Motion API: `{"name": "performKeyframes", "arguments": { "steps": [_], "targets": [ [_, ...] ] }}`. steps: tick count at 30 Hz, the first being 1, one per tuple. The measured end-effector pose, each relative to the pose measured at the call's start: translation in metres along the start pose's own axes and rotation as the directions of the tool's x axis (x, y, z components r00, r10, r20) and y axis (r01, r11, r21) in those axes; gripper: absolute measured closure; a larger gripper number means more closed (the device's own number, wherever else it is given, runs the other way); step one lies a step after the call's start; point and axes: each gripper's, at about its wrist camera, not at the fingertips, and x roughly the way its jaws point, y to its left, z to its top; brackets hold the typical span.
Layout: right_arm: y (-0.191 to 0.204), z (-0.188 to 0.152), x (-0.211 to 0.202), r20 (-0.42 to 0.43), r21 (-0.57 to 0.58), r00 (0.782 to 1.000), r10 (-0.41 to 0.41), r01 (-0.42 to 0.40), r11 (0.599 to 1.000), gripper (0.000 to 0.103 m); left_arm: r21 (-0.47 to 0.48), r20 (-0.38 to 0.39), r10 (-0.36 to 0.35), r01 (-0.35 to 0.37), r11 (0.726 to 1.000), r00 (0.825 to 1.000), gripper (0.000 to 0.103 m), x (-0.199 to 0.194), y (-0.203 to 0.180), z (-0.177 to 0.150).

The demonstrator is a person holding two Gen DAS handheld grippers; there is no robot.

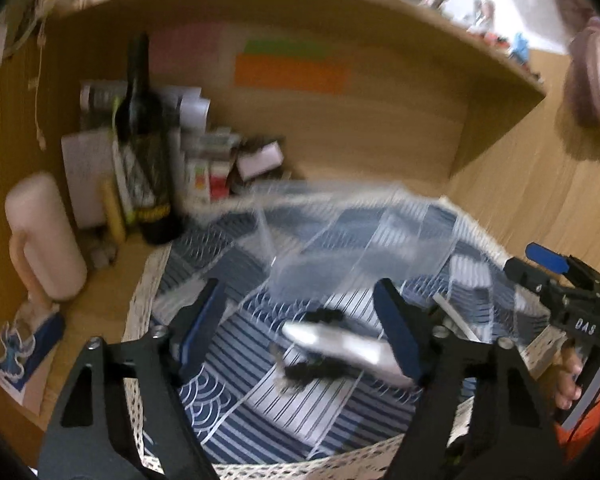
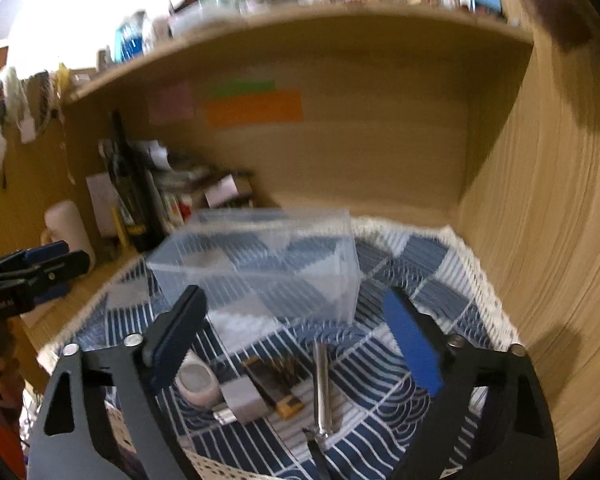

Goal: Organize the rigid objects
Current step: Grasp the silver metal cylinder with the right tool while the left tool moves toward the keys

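Observation:
A clear plastic box (image 2: 260, 264) stands on the blue patterned cloth (image 2: 420, 256); it also shows in the left wrist view (image 1: 340, 240). My left gripper (image 1: 300, 328) is open over a silvery elongated object (image 1: 340, 348) and a black scrunchie-like item (image 1: 312, 372). My right gripper (image 2: 296, 340) is open above a metal rod (image 2: 322, 392), a dark flat item with a yellow end (image 2: 272, 384), a grey block (image 2: 244, 400) and a small round white container (image 2: 198, 384). All frames are blurred.
A dark wine bottle (image 1: 144, 140), papers and boxes (image 1: 220, 160) crowd the desk's back left. A pale mug (image 1: 40, 236) stands at the left. Wooden walls (image 2: 540, 220) enclose the desk alcove; a shelf above holds clutter. The right gripper shows at the right edge of the left wrist view (image 1: 560, 280).

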Motion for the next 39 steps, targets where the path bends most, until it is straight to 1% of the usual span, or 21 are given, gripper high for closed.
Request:
{"name": "performKeyframes", "arguments": {
  "steps": [4,7,10,12,15,18,20,22,25,26,27,28,30,32,34,35,37,39],
  "targets": [
    [-0.006,-0.013,0.017,-0.081,0.005,0.997,-0.003,0.004,1.0,0.031,-0.027,-0.091,-0.003,0.0,1.0,0.996,0.031,0.018,0.012,-0.018],
    [-0.009,-0.022,0.026,-0.126,0.006,0.992,-0.006,0.007,1.0,0.035,-0.026,-0.143,-0.003,-0.001,1.0,0.99,0.032,0.031,0.015,-0.03],
    [-0.012,-0.031,0.035,-0.178,0.009,0.984,-0.004,0.006,1.0,0.042,-0.013,-0.189,-0.014,0.011,1.0,0.982,0.034,0.04,0.011,-0.042],
    [-0.014,-0.038,0.039,-0.211,0.013,0.977,0.0,0.003,1.0,0.045,-0.004,-0.208,-0.019,0.018,1.0,0.978,0.034,0.045,0.007,-0.048],
    [-0.017,-0.048,0.047,-0.254,0.016,0.967,0.003,0.001,1.0,0.046,0.008,-0.233,-0.034,0.036,0.999,0.972,0.034,0.052,-0.001,-0.053],
    [-0.018,-0.053,0.05,-0.279,0.017,0.96,0.011,-0.006,1.0,0.048,0.03,-0.254,-0.048,0.058,0.998,0.966,0.034,0.06,-0.011,-0.055],
    [-0.018,-0.056,0.053,-0.288,0.012,0.957,0.011,-0.008,1.0,0.048,0.053,-0.271,-0.042,0.059,0.997,0.962,0.032,0.066,-0.018,-0.055],
    [-0.018,-0.058,0.056,-0.298,0.008,0.954,0.016,-0.014,1.0,0.049,0.076,-0.283,-0.027,0.051,0.996,0.959,0.032,0.073,-0.024,-0.055],
    [-0.019,-0.059,0.064,-0.319,0.007,0.947,0.024,-0.023,1.0,0.057,0.1,-0.303,-0.008,0.04,0.994,0.953,0.029,0.083,-0.029,-0.055],
    [-0.02,-0.06,0.068,-0.326,0.01,0.945,0.028,-0.027,1.0,0.061,0.103,-0.31,-0.002,0.036,0.994,0.951,0.029,0.086,-0.03,-0.055],
    [-0.022,-0.06,0.069,-0.323,0.018,0.946,0.037,-0.033,0.999,0.062,0.109,-0.317,0.009,0.027,0.994,0.948,0.029,0.089,-0.03,-0.055],
    [-0.023,-0.059,0.069,-0.322,0.021,0.946,0.039,-0.033,0.999,0.062,0.114,-0.317,0.023,0.014,0.993,0.948,0.029,0.091,-0.03,-0.056],
    [-0.025,-0.059,0.071,-0.32,0.026,0.947,0.036,-0.029,0.999,0.069,0.121,-0.314,0.033,0.005,0.993,0.949,0.029,0.092,-0.029,-0.056],
    [-0.027,-0.059,0.074,-0.327,0.029,0.944,0.033,-0.025,0.999,0.073,0.128,-0.311,0.039,0.001,0.992,0.949,0.029,0.092,-0.03,-0.057],
    [-0.028,-0.061,0.078,-0.339,0.025,0.94,0.029,-0.022,0.999,0.074,0.139,-0.307,0.054,-0.011,0.99,0.95,0.029,0.094,-0.031,-0.057],
    [-0.028,-0.061,0.08,-0.341,0.021,0.94,0.023,-0.017,1.0,0.077,0.142,-0.304,0.061,-0.018,0.99,0.951,0.029,0.094,-0.032,-0.057],
    [-0.027,-0.06,0.082,-0.336,0.005,0.942,0.009,-0.008,1.0,0.081,0.148,-0.294,0.066,-0.023,0.989,0.954,0.032,0.095,-0.034,-0.057],
    [-0.025,-0.059,0.083,-0.331,0.005,0.943,0.01,-0.009,1.0,0.089,0.157,-0.282,0.071,-0.027,0.987,0.957,0.046,0.096,-0.036,-0.057]
  ]
}}
